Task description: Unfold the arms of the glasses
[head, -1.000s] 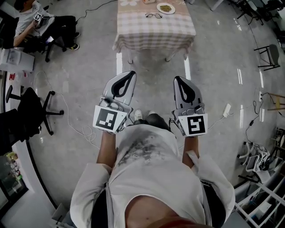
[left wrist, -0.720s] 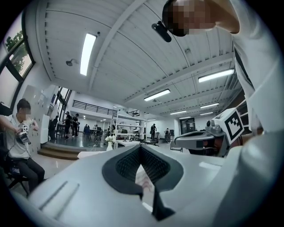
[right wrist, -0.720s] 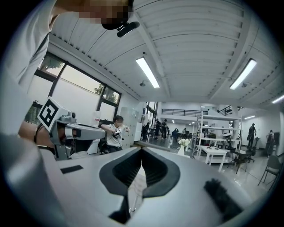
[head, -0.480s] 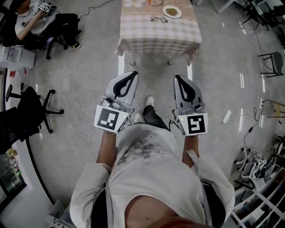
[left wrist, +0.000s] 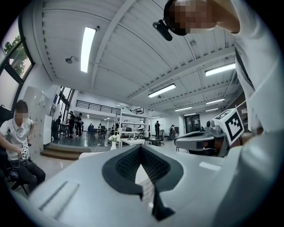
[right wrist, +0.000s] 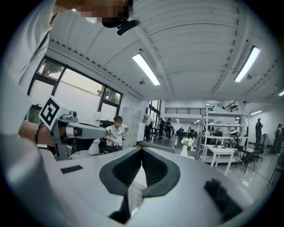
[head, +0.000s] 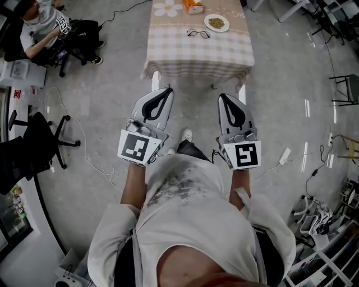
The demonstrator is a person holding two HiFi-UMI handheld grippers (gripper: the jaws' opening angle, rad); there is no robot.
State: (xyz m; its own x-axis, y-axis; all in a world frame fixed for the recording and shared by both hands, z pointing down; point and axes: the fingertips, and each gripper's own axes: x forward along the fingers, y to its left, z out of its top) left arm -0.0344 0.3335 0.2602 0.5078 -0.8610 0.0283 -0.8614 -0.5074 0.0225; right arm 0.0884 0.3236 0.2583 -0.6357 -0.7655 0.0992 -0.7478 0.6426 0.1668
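The glasses [head: 198, 33], thin and dark-framed, lie on a table [head: 179, 50] with a checked cloth at the top of the head view, too small to tell how their arms stand. Both grippers are held level in front of the person's chest, well short of the table, over the floor. My left gripper [head: 166, 90] is shut with nothing in it, and its tips [left wrist: 140, 146] meet in the left gripper view. My right gripper [head: 222, 96] is likewise shut and empty, jaws together [right wrist: 142, 149] in the right gripper view.
Beside the glasses on the table stand a plate of food [head: 216, 23] and an orange box [head: 193, 5]. A seated person [head: 42, 28] is at the far left, with a black office chair [head: 33, 143] nearer. Cables and a power strip [head: 285, 156] lie on the floor.
The table with the glasses has come nearer and lower in the head view as the person walks toward it. Both grippers stay shut in the same pose.
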